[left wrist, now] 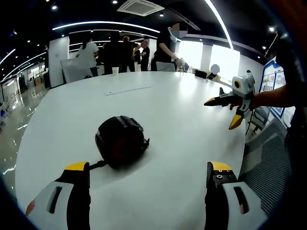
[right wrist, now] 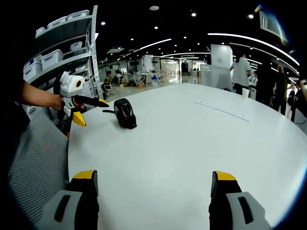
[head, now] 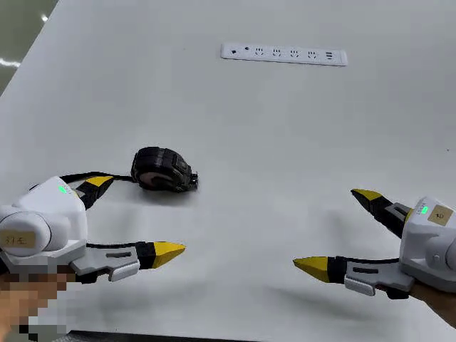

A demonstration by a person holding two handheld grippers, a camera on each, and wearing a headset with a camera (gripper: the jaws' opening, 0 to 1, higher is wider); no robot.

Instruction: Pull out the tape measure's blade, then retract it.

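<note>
— Spotting any risk? Quick.
— Yep. Tape measure (head: 164, 170) sits loose on the slick white table (head: 285, 135), nothing pinning it. If one gripper tugs the blade w/o the other clamping the case, the whole thing prob. slides along instead of paying out. Its black strap (head: 96, 176) also trails twd the left gripper (head: 142, 214), close by the far jaw, so it could snag. And letting go at full pull = blade whips back.
— Grippers now?
— Both spread wide, empty. Right gripper (head: 328, 228) is well apart from the case. Left gripper is near it, not touching.
— Where is it exactly?
— Left-centre of the table in head view, just ahead of the left gripper. Power strip (head: 283, 54) is far behind.
— Looks?
— Black, rounded, chunky case. Blade fully in. Small tab (head: 194, 182) at its right end, prob. the hook, too small to be sure.
</note>
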